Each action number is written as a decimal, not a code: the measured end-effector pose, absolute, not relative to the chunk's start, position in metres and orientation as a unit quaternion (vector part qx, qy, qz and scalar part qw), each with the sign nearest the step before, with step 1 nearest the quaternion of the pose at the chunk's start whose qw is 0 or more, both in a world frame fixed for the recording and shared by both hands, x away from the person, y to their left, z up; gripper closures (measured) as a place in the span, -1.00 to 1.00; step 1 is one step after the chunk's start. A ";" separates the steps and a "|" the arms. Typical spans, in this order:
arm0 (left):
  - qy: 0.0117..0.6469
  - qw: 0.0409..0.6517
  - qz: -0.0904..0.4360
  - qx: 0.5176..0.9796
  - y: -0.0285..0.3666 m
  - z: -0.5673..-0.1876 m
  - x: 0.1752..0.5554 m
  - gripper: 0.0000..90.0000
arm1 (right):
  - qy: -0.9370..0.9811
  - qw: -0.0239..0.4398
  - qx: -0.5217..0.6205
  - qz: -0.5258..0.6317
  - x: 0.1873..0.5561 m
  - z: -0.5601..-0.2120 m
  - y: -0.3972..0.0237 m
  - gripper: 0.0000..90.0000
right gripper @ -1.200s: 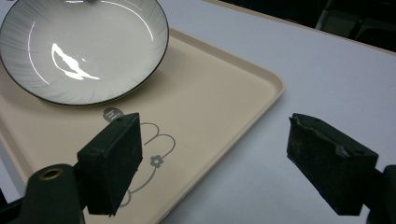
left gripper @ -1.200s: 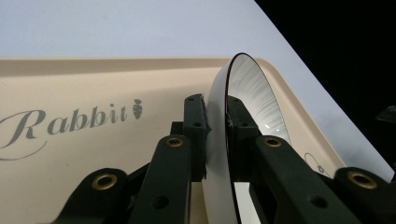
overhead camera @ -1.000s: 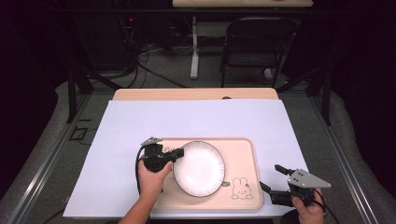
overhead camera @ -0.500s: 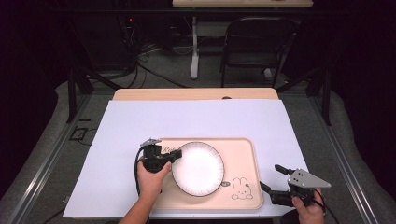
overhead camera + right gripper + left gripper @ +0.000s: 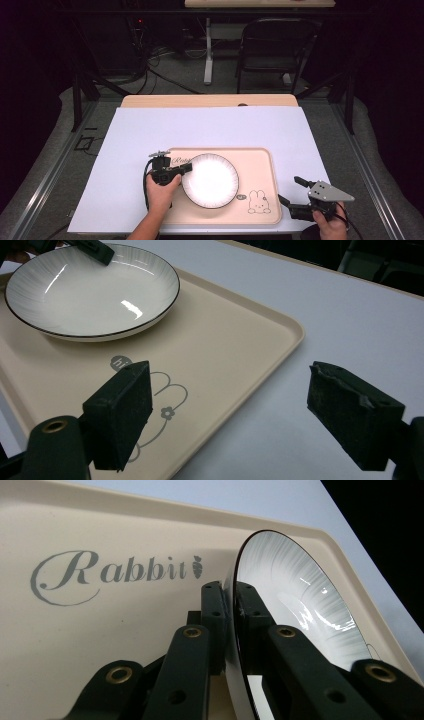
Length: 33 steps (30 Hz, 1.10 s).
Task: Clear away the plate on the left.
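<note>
1. Since a second ago the left gripper (image 5: 184,169) has barely shifted; its jaws finished closing on the plate (image 5: 210,180) rim.
2. The plate sits on the tray (image 5: 260,162), left-centre.
3. The right gripper (image 5: 292,191) hangs open beside the tray.
4. Lift slowly, keeping the plate level so the thin rim cannot slip.

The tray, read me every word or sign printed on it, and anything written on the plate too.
"Rabbit", in grey script with a small carrot drawn after it, on the tray beside the plate.
"hi", in a small grey speech bubble above the rabbit outline drawing, near a corner of the tray; partly hidden behind a jaw in the right gripper view, so only roughly legible.
Nothing written is visible on the plate.
</note>
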<state>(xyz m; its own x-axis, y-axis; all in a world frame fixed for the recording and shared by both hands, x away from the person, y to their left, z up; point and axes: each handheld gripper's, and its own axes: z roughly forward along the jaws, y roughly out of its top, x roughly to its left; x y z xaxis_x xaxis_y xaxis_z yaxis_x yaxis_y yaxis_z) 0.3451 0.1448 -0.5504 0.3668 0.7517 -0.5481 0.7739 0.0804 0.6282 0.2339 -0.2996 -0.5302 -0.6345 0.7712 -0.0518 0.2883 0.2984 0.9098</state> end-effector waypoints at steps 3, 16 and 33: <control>0.570 0.472 -0.020 0.672 0.147 -0.555 0.346 0.87 | 0.766 0.251 0.346 0.481 0.234 -0.530 -0.299 -0.61; 0.583 0.447 -0.026 0.678 0.147 -0.566 0.349 0.78 | 0.766 0.251 0.346 0.480 0.234 -0.530 -0.299 -0.61; 0.575 0.461 -0.021 0.675 0.147 -0.563 0.349 0.56 | 0.766 0.251 0.346 0.481 0.234 -0.530 -0.300 -0.61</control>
